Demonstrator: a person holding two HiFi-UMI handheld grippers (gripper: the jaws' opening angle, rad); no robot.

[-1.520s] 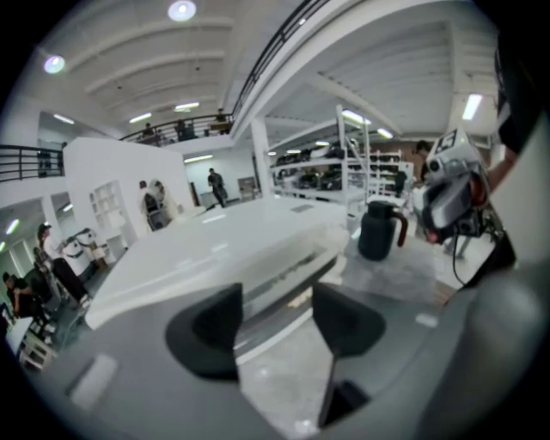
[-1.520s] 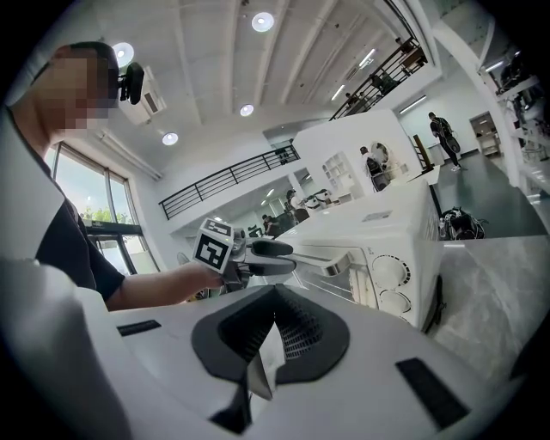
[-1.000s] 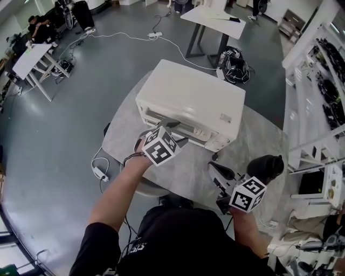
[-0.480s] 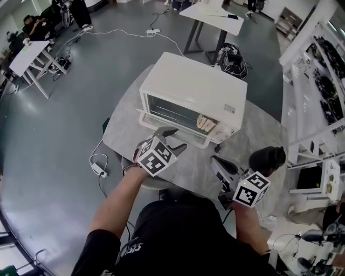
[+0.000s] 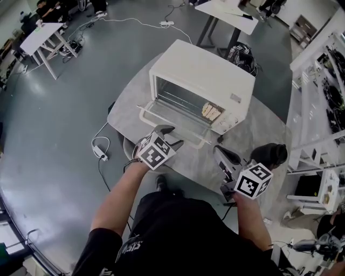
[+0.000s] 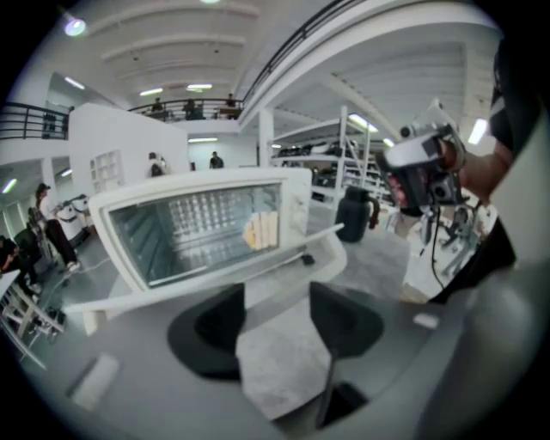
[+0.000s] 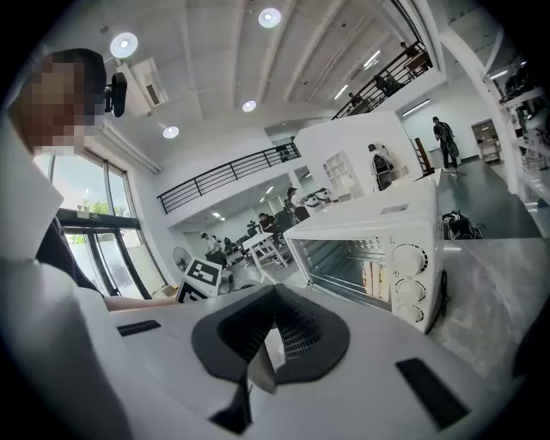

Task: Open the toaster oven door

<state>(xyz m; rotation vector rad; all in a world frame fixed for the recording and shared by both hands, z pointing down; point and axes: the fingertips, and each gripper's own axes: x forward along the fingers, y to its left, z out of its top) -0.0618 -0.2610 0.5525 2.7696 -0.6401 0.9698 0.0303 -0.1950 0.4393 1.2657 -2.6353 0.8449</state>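
Note:
A white toaster oven [image 5: 207,75] stands on the round marble table [image 5: 126,116]. Its glass door [image 5: 171,122] hangs folded down flat toward me, and toast slices [image 5: 212,112] show inside. My left gripper [image 5: 168,135] hovers just in front of the door's handle edge, clear of it. In the left gripper view the oven [image 6: 198,228] and its lowered door [image 6: 215,277] lie ahead. The left gripper [image 6: 277,301] is closing with only bare tabletop between its jaws. My right gripper [image 5: 222,157] rests shut at the table's right front, holding nothing. From the right gripper view [image 7: 266,296] the oven [image 7: 378,249] is at the right.
A black jug [image 5: 269,153] stands on the table to the right of my right gripper. White tables [image 5: 229,13] and floor cables [image 5: 99,151] surround the round table. A white shelving rack [image 5: 323,81] runs along the right side.
The oven door has swung from shut to lying flat open. My left gripper has drawn back from the handle toward me. The right gripper has stayed about where it was.

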